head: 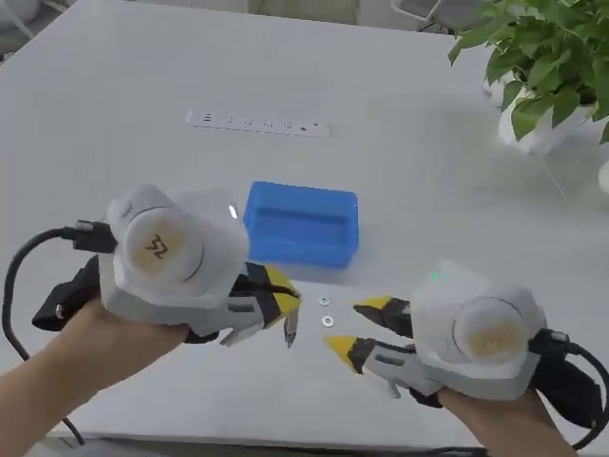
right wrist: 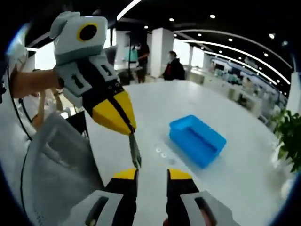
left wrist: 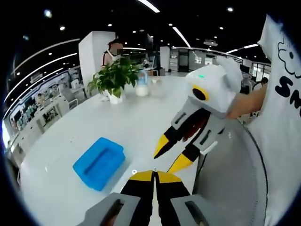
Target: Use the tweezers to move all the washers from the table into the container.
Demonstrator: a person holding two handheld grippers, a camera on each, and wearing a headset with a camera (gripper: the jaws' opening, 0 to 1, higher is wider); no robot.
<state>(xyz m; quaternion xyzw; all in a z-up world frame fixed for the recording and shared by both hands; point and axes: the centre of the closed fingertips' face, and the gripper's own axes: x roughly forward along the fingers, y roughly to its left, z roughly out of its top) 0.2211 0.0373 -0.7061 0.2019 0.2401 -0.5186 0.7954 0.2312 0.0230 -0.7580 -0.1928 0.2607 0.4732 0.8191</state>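
A blue container (head: 303, 225) stands on the white table, just beyond both grippers. Two small washers (head: 326, 311) lie on the table in front of it, between the grippers, and appear again as washers (right wrist: 163, 154) beside the container (right wrist: 197, 138). My left gripper (head: 284, 303) is shut on a pair of metal tweezers (head: 290, 332), whose tip points down close to the table, left of the washers. From the right gripper view, the tweezers (right wrist: 135, 151) stick out of the left gripper's yellow jaws. My right gripper (head: 350, 326) stands open and holds nothing, to the right of the washers.
A white power strip (head: 257, 123) lies farther back on the table. At the back right stands a potted green plant (head: 547, 57). The front table edge (head: 285, 444) runs under my hands. People stand in the background.
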